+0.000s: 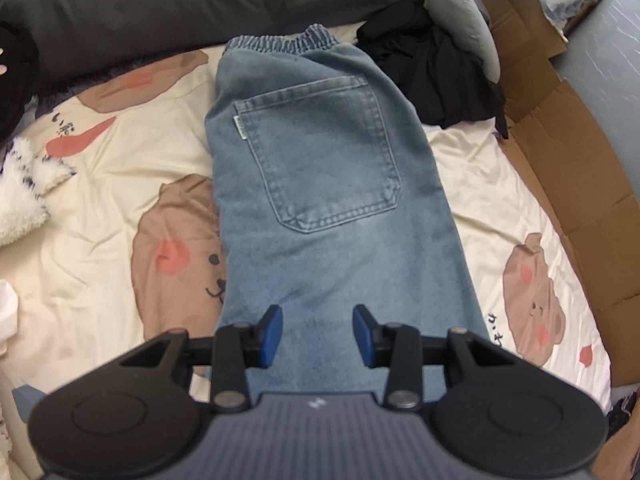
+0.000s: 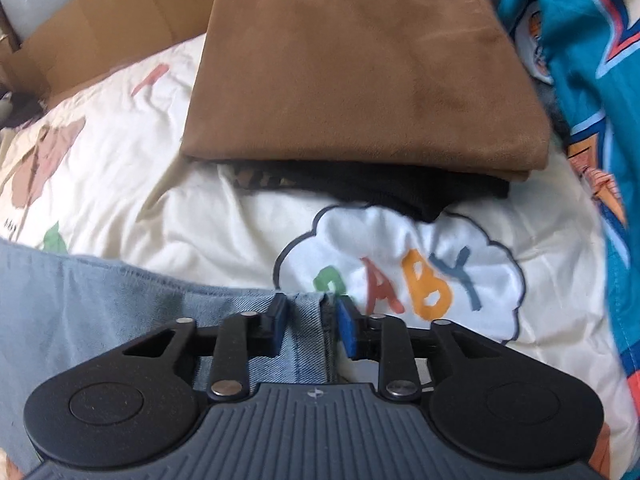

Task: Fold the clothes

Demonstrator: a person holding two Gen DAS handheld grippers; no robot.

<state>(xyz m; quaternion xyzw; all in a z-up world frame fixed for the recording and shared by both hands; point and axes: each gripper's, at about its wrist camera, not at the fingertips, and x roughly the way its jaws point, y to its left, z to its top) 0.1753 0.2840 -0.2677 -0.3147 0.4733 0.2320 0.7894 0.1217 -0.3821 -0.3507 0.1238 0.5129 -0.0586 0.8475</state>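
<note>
Light blue jeans [image 1: 320, 168] lie flat on the bed, folded lengthwise, back pocket up and elastic waistband at the far end. My left gripper [image 1: 318, 334] hovers open over the lower part of the jeans, with nothing between its blue pads. In the right wrist view the leg end of the jeans [image 2: 80, 304] runs in from the left. My right gripper [image 2: 311, 320] is closed on the bunched denim hem [image 2: 308, 344], which fills the gap between its fingers.
The cream bed sheet [image 1: 112, 168] has a bear print and, in the right wrist view, a "BABY" cloud [image 2: 404, 276]. A folded brown garment [image 2: 360, 68] lies on a black one [image 2: 392, 188] ahead. Black clothes [image 1: 432, 76] and cardboard [image 1: 560, 152] lie to the right, a teal fabric [image 2: 592, 80] at far right.
</note>
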